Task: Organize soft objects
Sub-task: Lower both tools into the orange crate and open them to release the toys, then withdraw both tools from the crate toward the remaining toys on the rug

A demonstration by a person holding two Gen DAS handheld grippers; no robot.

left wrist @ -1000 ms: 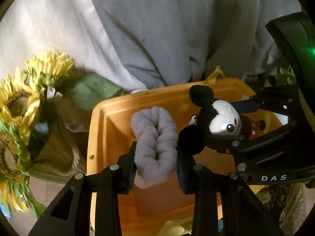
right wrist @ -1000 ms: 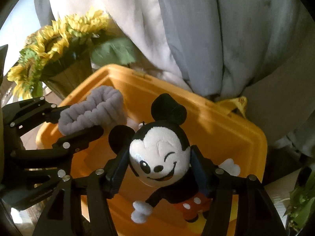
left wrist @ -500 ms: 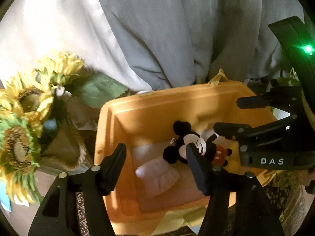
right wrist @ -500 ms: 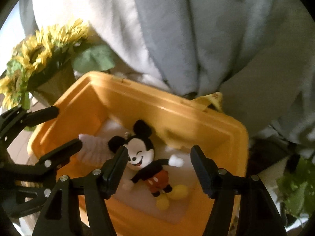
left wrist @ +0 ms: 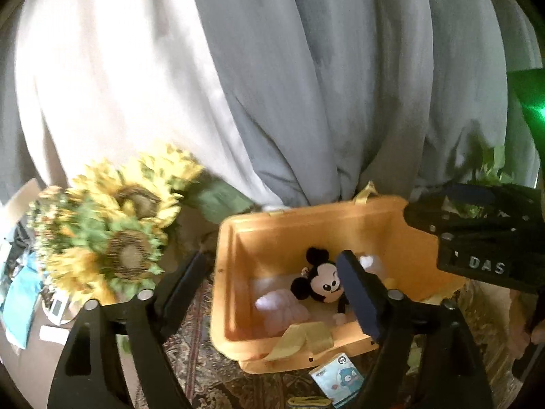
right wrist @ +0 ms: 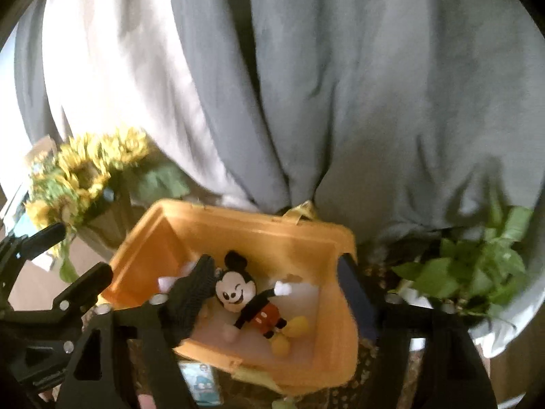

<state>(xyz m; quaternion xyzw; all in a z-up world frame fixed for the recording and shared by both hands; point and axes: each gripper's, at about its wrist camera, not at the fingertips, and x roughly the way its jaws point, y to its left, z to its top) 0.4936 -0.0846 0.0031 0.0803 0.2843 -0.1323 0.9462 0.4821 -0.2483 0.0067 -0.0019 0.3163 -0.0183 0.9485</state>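
An orange plastic bin (left wrist: pixel 235 272) (right wrist: pixel 333 341) stands on a patterned rug. Inside it lie a Mickey Mouse plush (left wrist: pixel 323 283) (right wrist: pixel 238 291) and a fluffy grey-pink scrunchie (left wrist: pixel 282 312), which shows only as a small pale patch in the right wrist view (right wrist: pixel 167 281). My left gripper (left wrist: pixel 272 286) is open and empty, raised above the bin's near left side. My right gripper (right wrist: pixel 277 286) is open and empty above the bin. The right gripper also shows at the right of the left wrist view (left wrist: pixel 477 238).
A bunch of sunflowers (left wrist: pixel 112 228) (right wrist: pixel 78 177) stands left of the bin. Grey and white curtains (left wrist: pixel 306 85) hang behind. A green leafy plant (right wrist: pixel 477 272) is at the right. A small picture card (left wrist: pixel 337 378) lies on the rug in front of the bin.
Both grippers opened and dropped the scrunchie and the Mickey plush into the bin. Both have since pulled back and up, so the bin looks smaller.
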